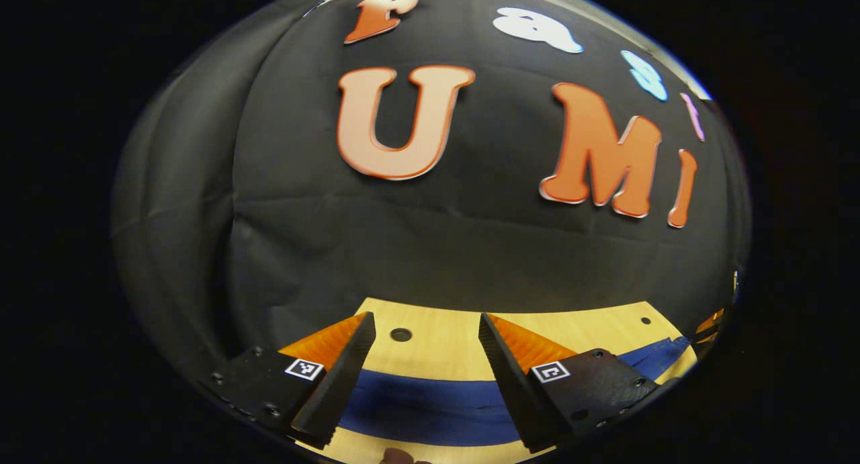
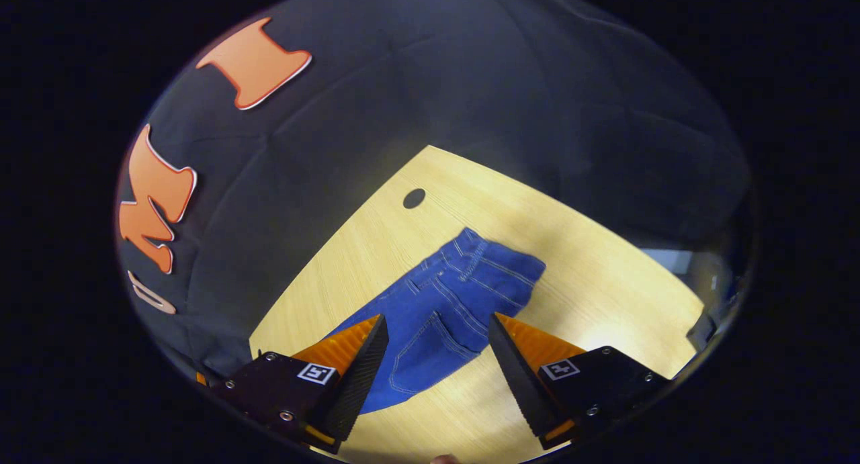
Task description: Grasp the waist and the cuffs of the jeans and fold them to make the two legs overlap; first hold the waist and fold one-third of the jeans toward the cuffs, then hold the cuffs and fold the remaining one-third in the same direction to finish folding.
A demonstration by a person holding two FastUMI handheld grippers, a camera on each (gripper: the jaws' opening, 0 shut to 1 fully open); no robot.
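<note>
Jeans (image 1: pixel 430 407) are being seen in the left gripper view as a blue band lying across the wooden table (image 1: pixel 443 346), below the left gripper (image 1: pixel 426 356), whose jaws are being held apart with nothing between them. Bare tabletop with a round hole (image 1: pixel 401 334) is lying beyond, up to the far edge.

In the right gripper view, the right gripper (image 2: pixel 437 350) is being held released above the jeans (image 2: pixel 447 309), waist end lying away from the camera; bare tabletop (image 2: pixel 605 283) is lying to the right. No brand text is being made out.

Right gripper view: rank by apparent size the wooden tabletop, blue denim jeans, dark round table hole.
1. Light wooden tabletop
2. Blue denim jeans
3. Dark round hole in the tabletop, smallest, though farthest from the camera.
</note>
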